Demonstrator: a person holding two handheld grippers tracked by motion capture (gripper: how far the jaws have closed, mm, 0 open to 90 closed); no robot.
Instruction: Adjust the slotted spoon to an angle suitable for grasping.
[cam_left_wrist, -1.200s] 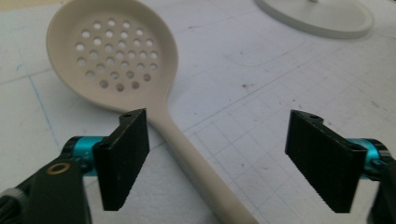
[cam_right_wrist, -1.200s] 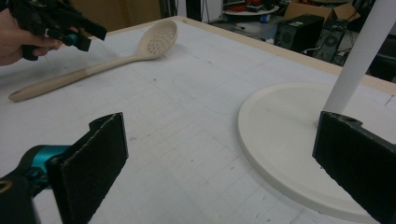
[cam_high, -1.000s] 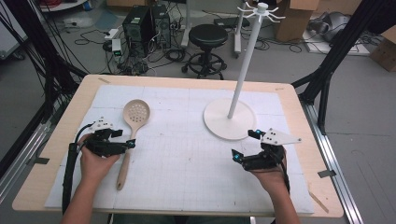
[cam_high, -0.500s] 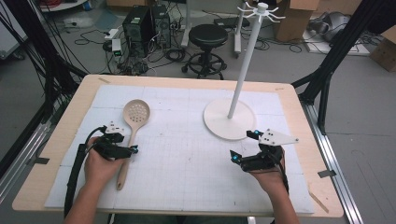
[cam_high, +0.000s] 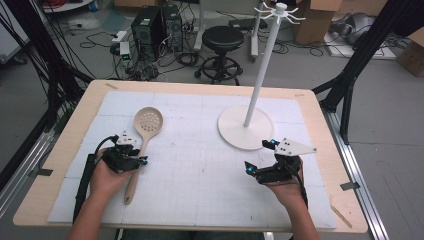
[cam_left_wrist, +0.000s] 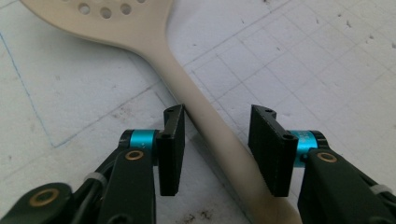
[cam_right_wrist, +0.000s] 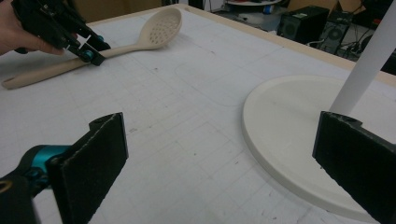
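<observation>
A beige slotted spoon lies on the white gridded mat, its bowl pointing away and its handle running toward me. My left gripper is low over the handle, mid-length. In the left gripper view the handle passes between the jaws of that gripper. The jaws have just been closing; one pad sits against the handle's edge and the other stands a gap away. My right gripper rests near the stand's base, open wide with nothing between its pads. The right gripper view shows the spoon and the left gripper far off.
A white stand with a round base and a tall pole, hooks at its top, rises at the mat's back right. The mat covers a wooden table. A stool and computer cases stand on the floor beyond.
My left gripper has shifted slightly toward the spoon's handle and its jaws have narrowed around it. The right gripper has stayed where it was.
</observation>
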